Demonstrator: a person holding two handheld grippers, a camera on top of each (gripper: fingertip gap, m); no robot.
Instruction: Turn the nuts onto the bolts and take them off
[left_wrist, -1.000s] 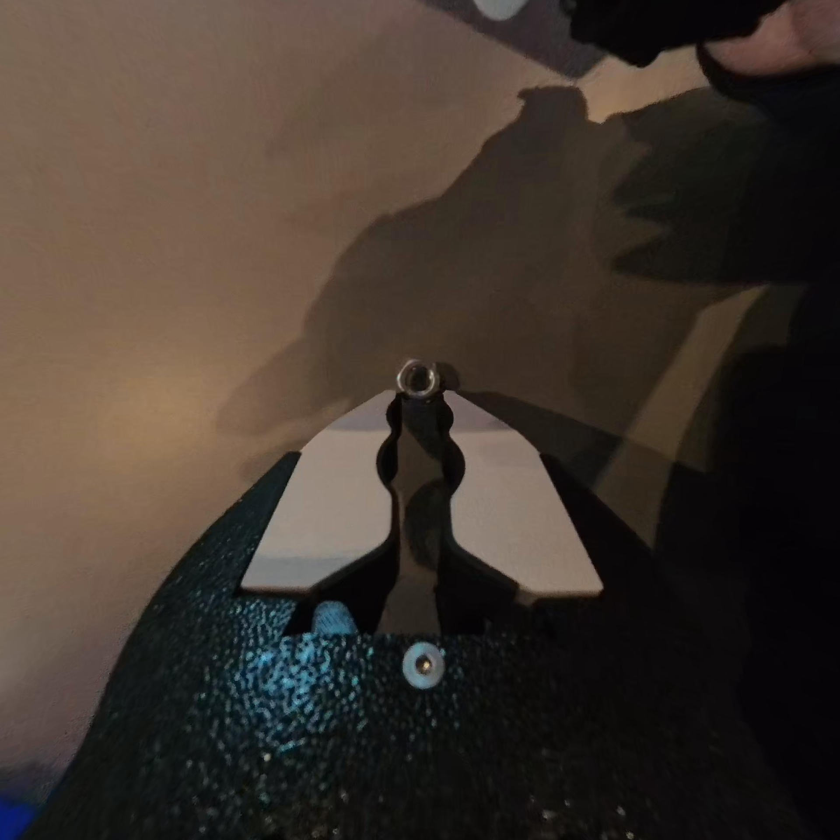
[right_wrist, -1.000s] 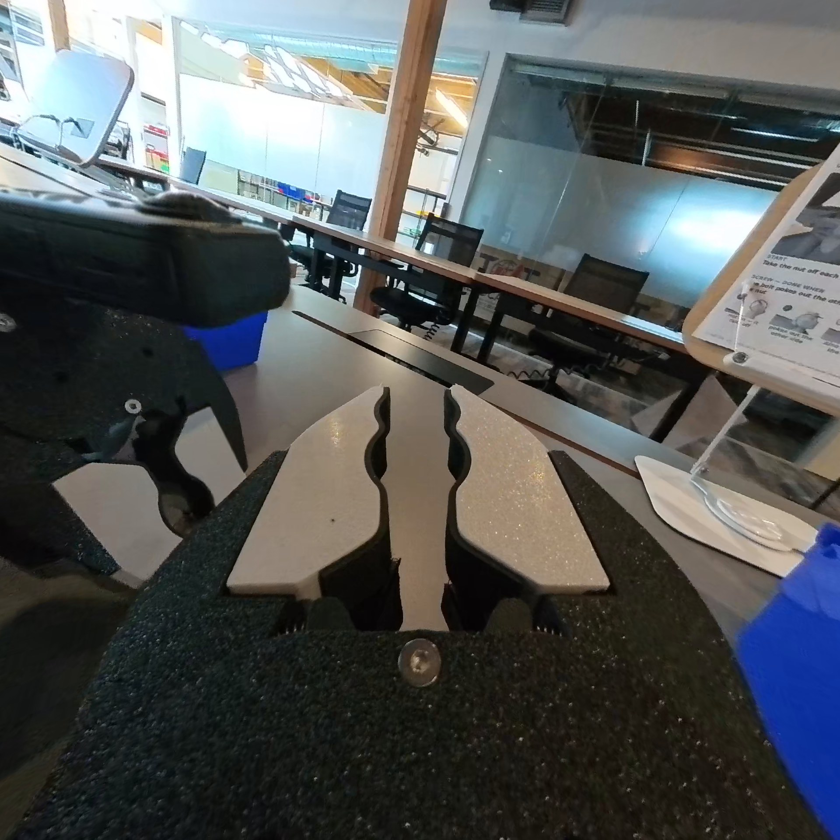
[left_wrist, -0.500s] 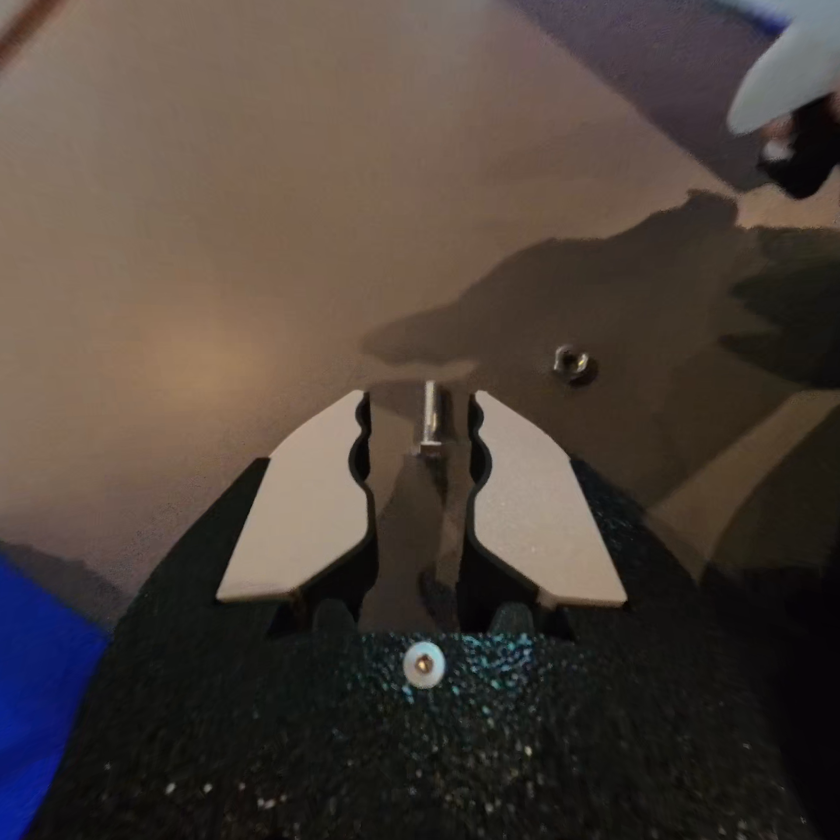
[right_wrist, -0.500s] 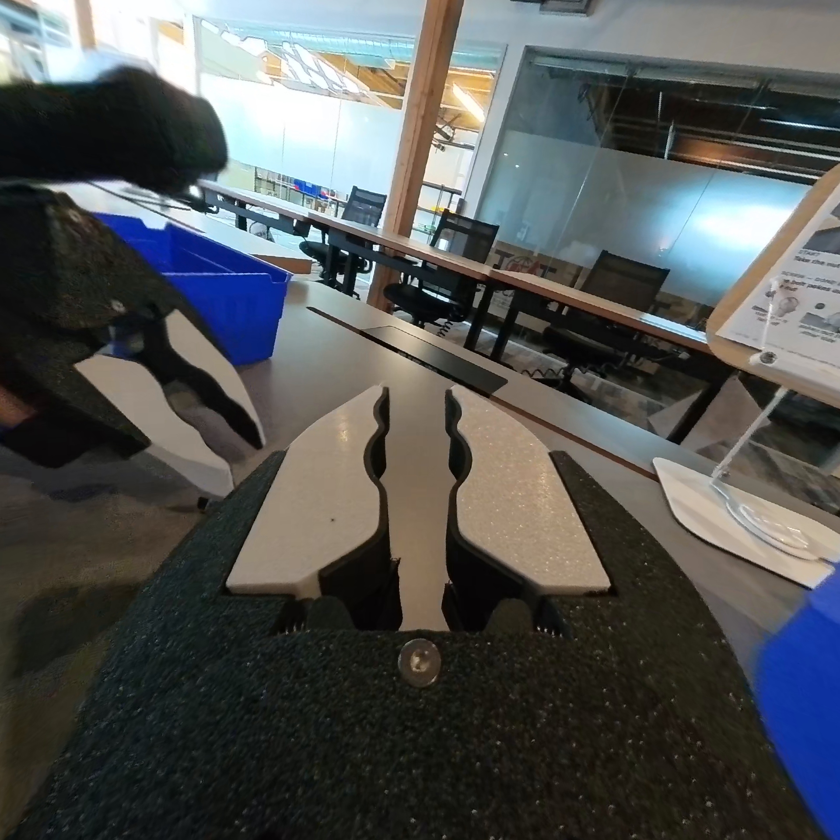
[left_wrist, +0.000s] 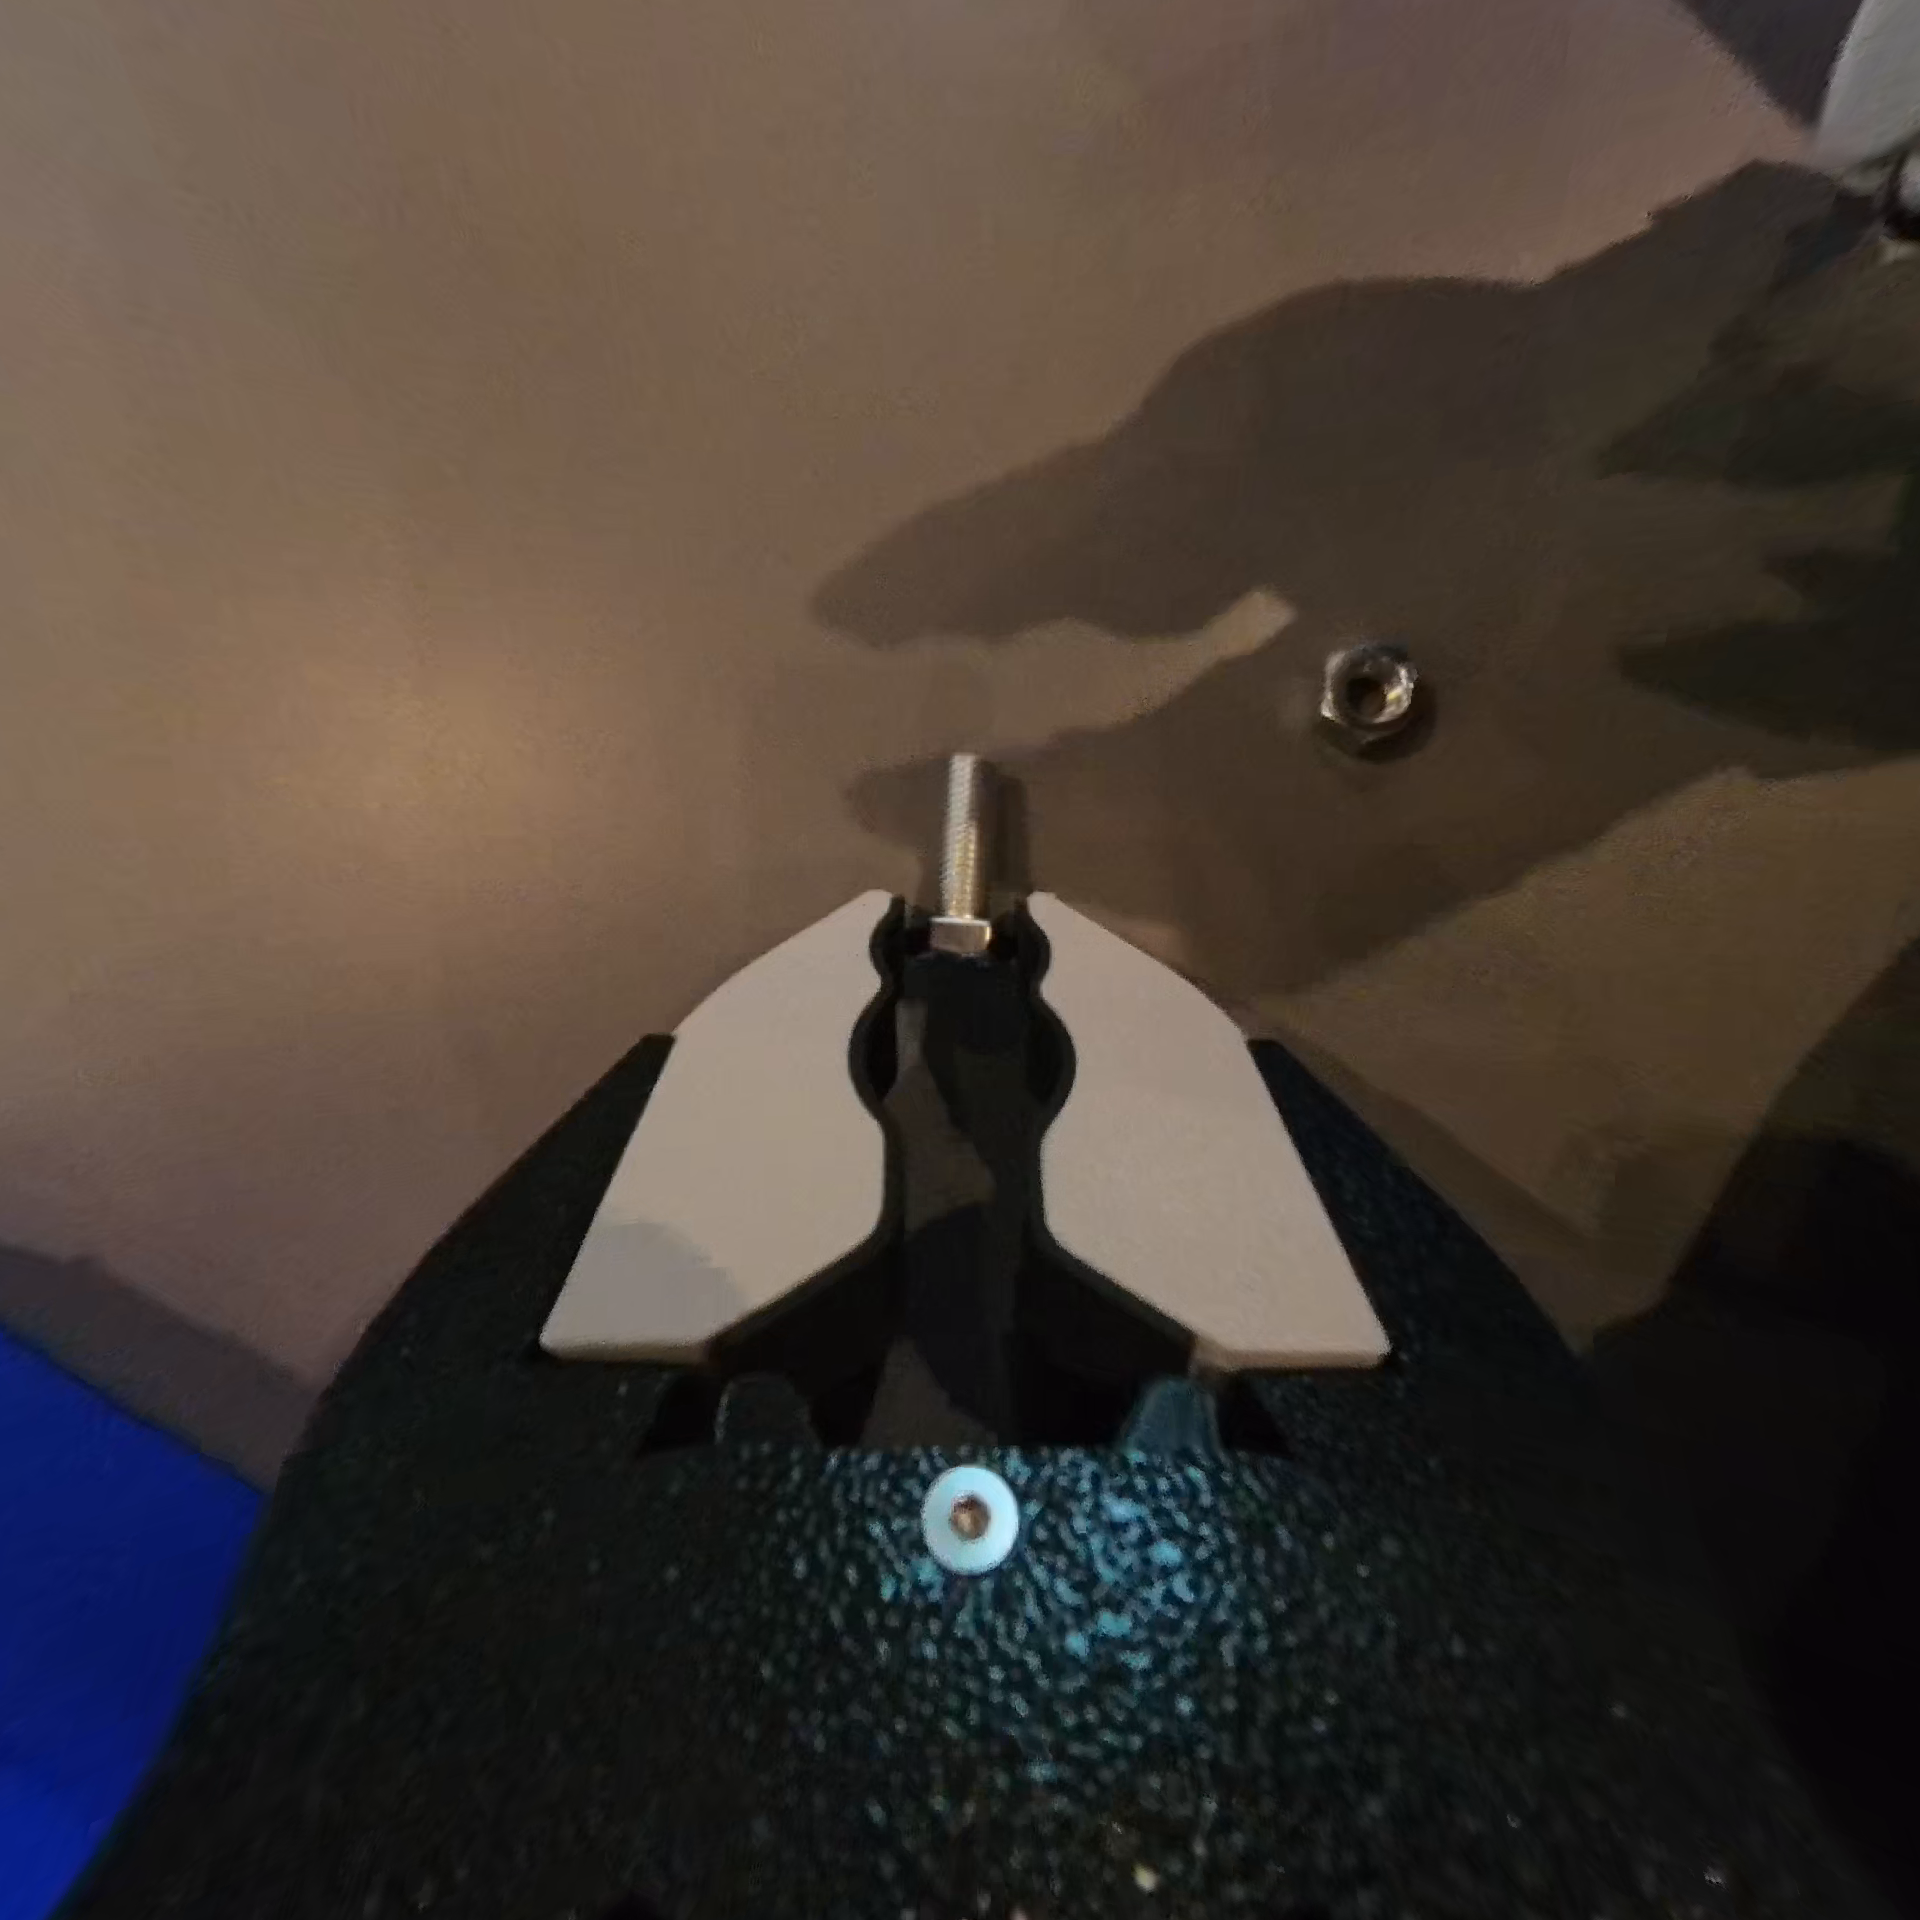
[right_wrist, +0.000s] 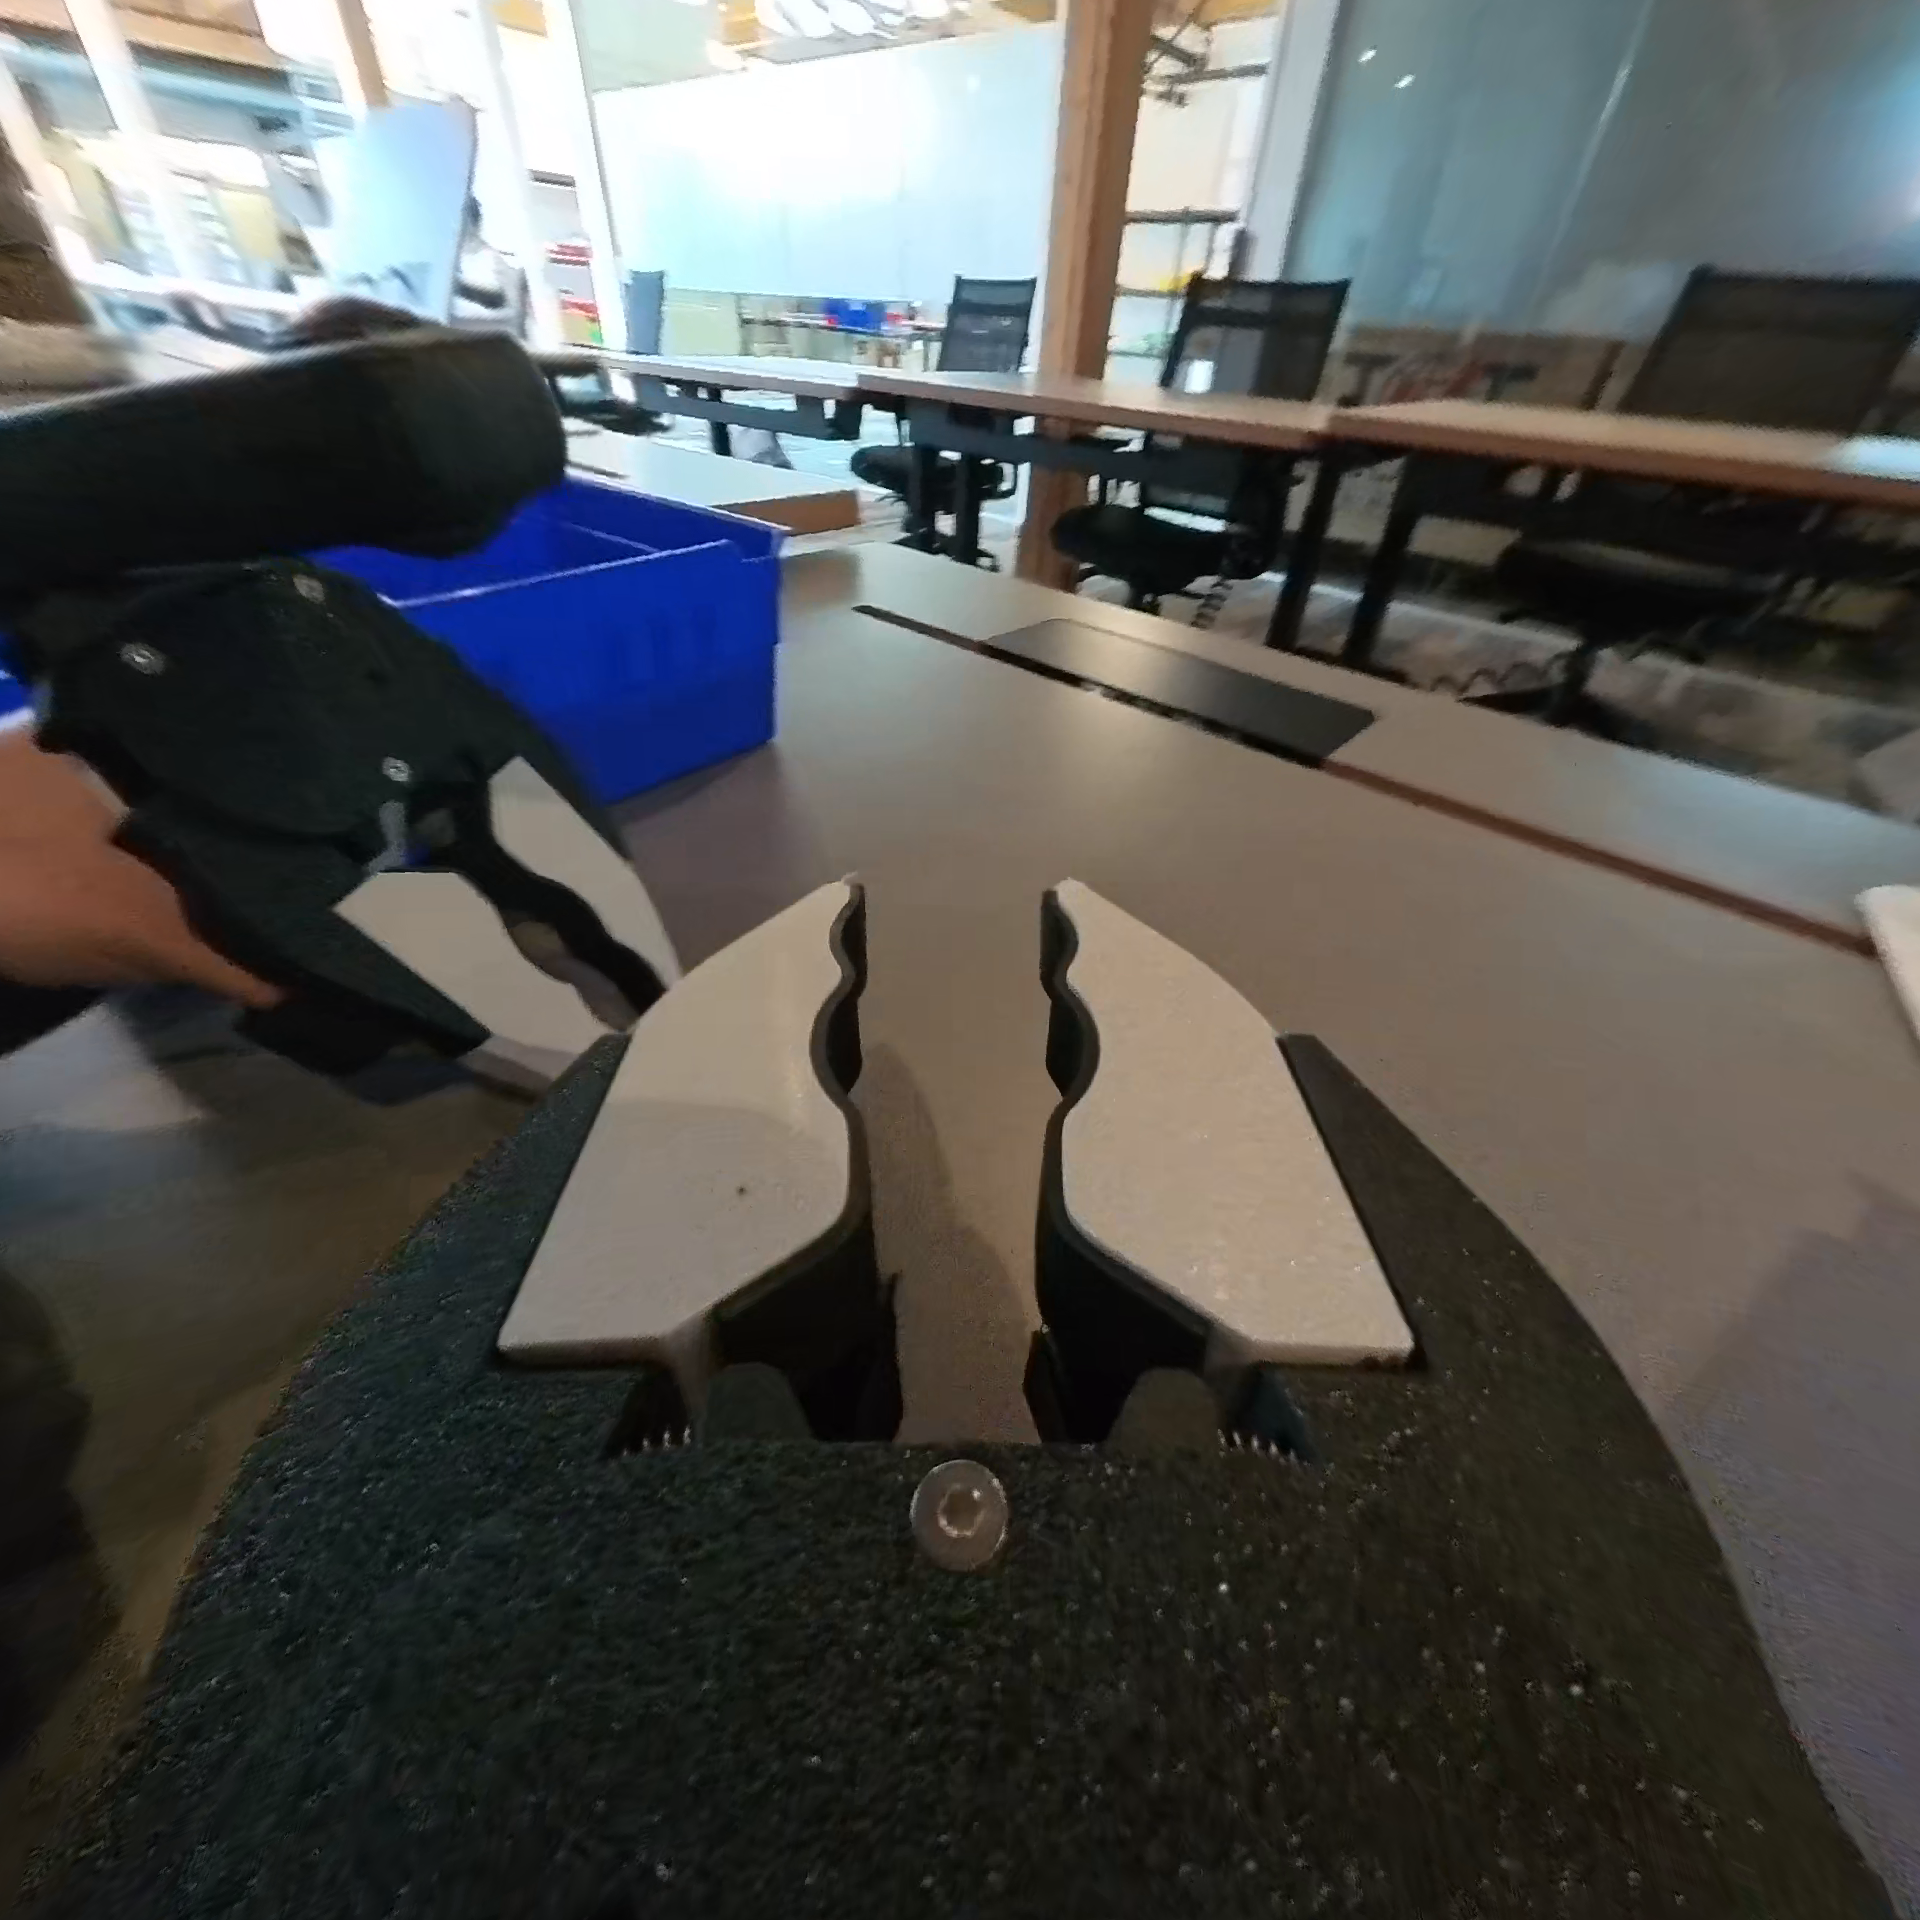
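Open office, rows of desks and black chairs behind; we work on a matte grey-brown tabletop (right_wrist: 1195, 831). We take the small silver threaded bolt (left_wrist: 964, 842) as our landmark. The left gripper (left_wrist: 961, 930) is closed on its square head, so the shank projects forward past the tips, free to receive a nut. The small silver hex nut (left_wrist: 1366, 694) lies flat on the tabletop, up and to the right of the bolt, apart from it and off the thread. The right gripper (right_wrist: 951, 914) is parted and holds nothing; we judge it is free to fetch that nut. A blue plastic bin (right_wrist: 623, 623) stands beyond the left gripper. Whether the bolt rests on the tabletop or is lifted we cannot tell; heavy shadow covers the right of the left wrist view. From the right wrist view neither bolt nor nut shows.
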